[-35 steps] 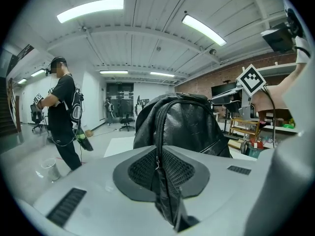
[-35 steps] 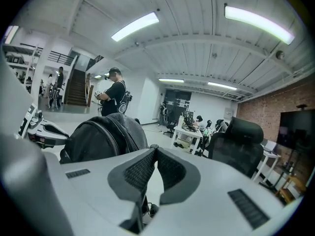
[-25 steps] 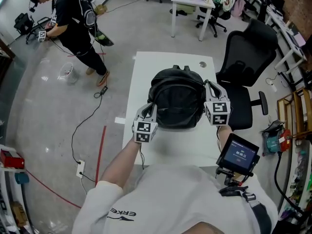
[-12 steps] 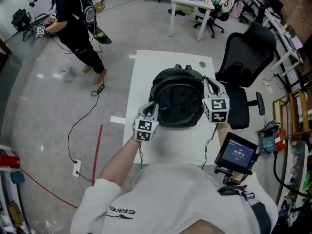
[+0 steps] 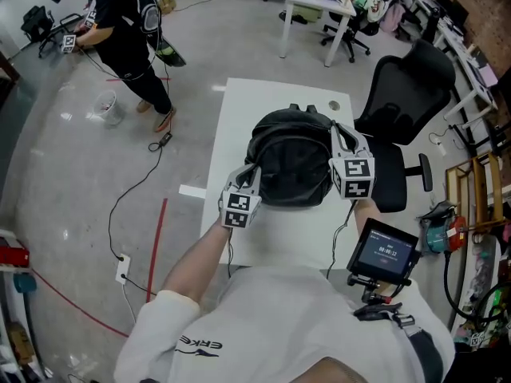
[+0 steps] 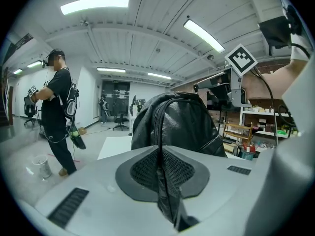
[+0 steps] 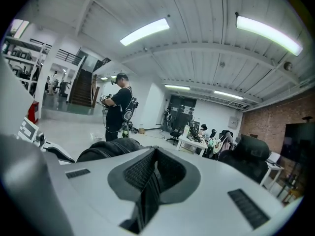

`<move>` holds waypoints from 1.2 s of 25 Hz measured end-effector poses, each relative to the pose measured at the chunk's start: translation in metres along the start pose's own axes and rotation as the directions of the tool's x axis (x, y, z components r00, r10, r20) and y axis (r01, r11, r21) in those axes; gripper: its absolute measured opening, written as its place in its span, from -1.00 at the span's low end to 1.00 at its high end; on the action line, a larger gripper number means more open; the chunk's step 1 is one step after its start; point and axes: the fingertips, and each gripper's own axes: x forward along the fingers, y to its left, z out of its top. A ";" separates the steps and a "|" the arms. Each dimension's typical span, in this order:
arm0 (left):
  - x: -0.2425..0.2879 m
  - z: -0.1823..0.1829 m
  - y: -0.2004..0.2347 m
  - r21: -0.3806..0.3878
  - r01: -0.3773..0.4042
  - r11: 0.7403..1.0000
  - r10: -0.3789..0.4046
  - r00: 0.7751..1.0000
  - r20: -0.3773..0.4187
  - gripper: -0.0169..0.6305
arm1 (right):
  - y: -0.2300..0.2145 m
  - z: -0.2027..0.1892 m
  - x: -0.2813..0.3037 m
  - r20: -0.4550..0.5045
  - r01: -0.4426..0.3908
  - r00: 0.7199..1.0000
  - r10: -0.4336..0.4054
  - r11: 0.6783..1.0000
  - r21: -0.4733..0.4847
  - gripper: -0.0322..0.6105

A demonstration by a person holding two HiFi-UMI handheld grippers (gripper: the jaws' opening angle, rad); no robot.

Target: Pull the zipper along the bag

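Observation:
A black backpack stands upright on the white table. My left gripper is at its near left side and my right gripper at its right side. In the left gripper view the bag fills the middle, and the left gripper is shut on a black strip of the bag that runs down between the jaws. The right gripper view shows the right gripper shut on another black strip of the bag, which lies low at the left. I cannot make out the zipper pull.
A black office chair stands right beside the table. A small screen hangs by the wearer's right arm. A person works at the far left, with cables on the floor. Another white desk is at the back.
Both grippers keep their hold at the bag's sides with hardly any shift. The view has tilted slightly, and the person at the back left has moved a little further off.

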 end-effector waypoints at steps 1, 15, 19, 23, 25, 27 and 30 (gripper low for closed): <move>-0.001 0.000 0.000 0.000 -0.003 1.000 0.003 1.000 -0.003 -0.89 | 0.001 0.001 0.001 0.004 -0.006 1.000 0.006 1.000 0.002 -0.85; -0.013 -0.006 0.004 0.010 -0.046 0.999 0.047 0.998 -0.031 -0.89 | 0.017 0.007 -0.002 0.042 -0.084 0.996 0.083 0.996 0.040 -0.85; -0.013 -0.001 -0.001 -0.002 0.001 1.000 -0.001 1.000 -0.028 -0.90 | 0.014 0.014 -0.002 0.022 -0.067 0.998 0.066 0.997 0.037 -0.85; -0.008 0.003 -0.005 -0.008 0.066 0.998 -0.066 0.998 -0.023 -0.90 | 0.009 0.019 0.001 0.002 -0.029 1.000 0.029 0.999 0.041 -0.85; -0.010 0.004 0.000 -0.008 0.096 0.995 -0.096 0.995 -0.013 -0.90 | 0.017 0.022 0.003 -0.008 -0.009 1.000 0.009 0.999 0.039 -0.85; -0.012 0.001 0.002 -0.011 0.125 0.992 -0.125 0.992 -0.004 -0.90 | 0.027 0.023 0.004 -0.019 0.007 1.000 -0.006 1.000 0.029 -0.85; -0.010 -0.007 0.002 -0.015 0.156 0.988 -0.156 0.988 0.000 -0.90 | 0.034 0.024 0.006 -0.037 0.019 0.999 -0.019 1.000 0.008 -0.85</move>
